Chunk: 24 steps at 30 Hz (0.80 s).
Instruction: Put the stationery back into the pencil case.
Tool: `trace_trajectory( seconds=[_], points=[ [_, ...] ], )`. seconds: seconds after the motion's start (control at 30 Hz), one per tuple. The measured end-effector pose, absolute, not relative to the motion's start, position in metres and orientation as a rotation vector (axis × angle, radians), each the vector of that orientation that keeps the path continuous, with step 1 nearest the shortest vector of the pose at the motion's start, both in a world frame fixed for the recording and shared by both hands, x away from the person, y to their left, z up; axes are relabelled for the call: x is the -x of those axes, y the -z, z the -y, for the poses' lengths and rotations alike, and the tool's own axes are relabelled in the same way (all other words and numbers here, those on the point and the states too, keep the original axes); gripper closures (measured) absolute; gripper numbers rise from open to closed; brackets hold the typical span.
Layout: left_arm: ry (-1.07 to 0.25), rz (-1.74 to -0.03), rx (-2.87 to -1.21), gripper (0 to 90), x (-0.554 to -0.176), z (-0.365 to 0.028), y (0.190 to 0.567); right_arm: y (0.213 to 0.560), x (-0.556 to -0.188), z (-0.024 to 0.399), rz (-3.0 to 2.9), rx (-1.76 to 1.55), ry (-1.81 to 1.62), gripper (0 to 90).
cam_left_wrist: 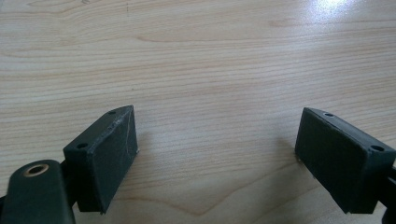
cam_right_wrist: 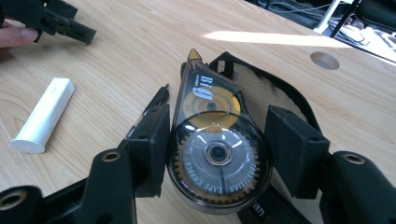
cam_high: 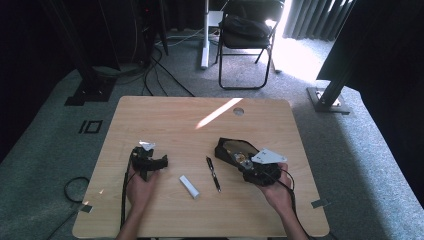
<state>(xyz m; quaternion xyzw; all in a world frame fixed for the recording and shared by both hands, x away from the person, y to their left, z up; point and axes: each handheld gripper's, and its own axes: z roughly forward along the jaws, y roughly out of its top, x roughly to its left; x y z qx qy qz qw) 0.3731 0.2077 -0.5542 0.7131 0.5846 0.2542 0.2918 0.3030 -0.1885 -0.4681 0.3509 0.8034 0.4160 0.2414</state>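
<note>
While your right gripper [cam_right_wrist: 217, 154] is pinching the round body of the correction tape dispenser [cam_right_wrist: 212, 140] between both pads, its amber tip is pointing away over the black pouch [cam_high: 225, 146] lying under it at the table's [cam_high: 165, 112] right side. Your left gripper [cam_left_wrist: 217, 154] is hovering with jaws spread wide over bare wood, holding nothing. Between your hands, the black pen [cam_high: 213, 173] and the white cap-like stick [cam_high: 189, 186] are lying near each other, not touching.
</note>
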Motion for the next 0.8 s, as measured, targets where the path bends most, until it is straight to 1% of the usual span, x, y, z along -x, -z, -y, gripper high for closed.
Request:
trace_trajectory(
  seconds=[0.8],
  points=[
    [-0.678, -1.558, -1.901, 13.3, -0.373, -0.208, 0.554, 0.451, -0.317, 0.185, -2.148, -0.950, -1.172, 42.0]
  ],
)
